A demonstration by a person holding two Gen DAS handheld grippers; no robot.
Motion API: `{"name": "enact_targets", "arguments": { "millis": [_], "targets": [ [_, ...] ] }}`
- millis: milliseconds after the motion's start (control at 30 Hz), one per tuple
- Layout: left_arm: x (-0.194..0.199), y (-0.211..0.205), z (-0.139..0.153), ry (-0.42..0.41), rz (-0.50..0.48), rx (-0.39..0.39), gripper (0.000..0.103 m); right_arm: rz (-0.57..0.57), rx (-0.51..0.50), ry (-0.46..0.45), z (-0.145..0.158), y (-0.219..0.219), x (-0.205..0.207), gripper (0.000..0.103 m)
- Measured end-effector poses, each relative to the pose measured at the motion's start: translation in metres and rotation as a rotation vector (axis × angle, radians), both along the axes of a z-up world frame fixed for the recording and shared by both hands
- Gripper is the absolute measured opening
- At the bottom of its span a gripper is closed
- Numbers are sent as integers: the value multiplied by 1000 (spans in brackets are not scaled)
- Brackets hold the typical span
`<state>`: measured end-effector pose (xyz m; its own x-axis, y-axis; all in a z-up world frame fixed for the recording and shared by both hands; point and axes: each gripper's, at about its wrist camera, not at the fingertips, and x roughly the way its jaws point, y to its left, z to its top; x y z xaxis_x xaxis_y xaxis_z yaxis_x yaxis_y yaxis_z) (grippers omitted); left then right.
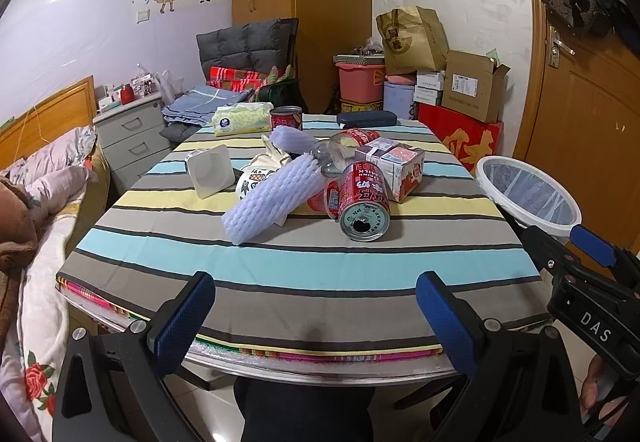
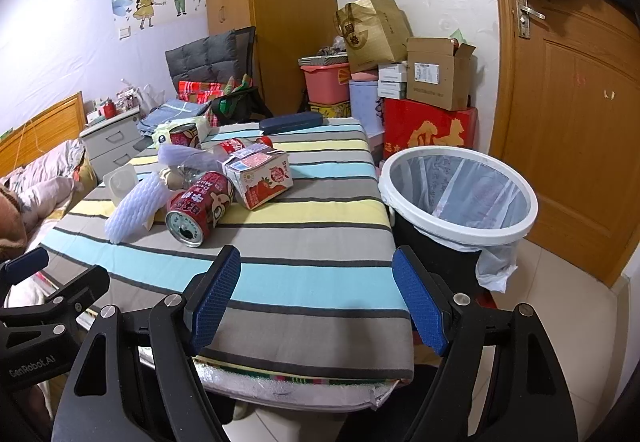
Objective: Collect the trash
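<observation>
Both grippers hover over the near edge of the striped desk point(image 1: 280, 266), the left gripper point(image 1: 316, 316) and right gripper point(image 2: 316, 298) each with jaws released and empty. Trash lies mid-desk: a red milk can point(image 1: 362, 201) on its side, a foam fruit sleeve point(image 1: 272, 197) left of it, a strawberry milk carton point(image 1: 396, 165) behind it. The lined trash bin point(image 2: 460, 193) stands right of the desk.

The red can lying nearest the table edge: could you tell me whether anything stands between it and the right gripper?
Nothing visible does. The red can lies on its side, open end toward the near edge, with only bare striped tablecloth between it and the open right gripper. The foam sleeve lies to its left, off that line.
</observation>
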<state>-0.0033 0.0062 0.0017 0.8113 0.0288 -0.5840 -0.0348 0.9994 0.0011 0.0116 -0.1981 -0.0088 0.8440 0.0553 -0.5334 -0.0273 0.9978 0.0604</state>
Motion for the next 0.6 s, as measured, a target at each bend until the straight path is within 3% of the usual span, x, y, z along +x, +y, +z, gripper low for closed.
{"name": "enact_targets", "arguments": {
  "millis": [600],
  "targets": [
    [-1, -1, 2, -1, 1, 1, 102, -1, 3, -4, 1, 0, 0, 80]
  ]
}}
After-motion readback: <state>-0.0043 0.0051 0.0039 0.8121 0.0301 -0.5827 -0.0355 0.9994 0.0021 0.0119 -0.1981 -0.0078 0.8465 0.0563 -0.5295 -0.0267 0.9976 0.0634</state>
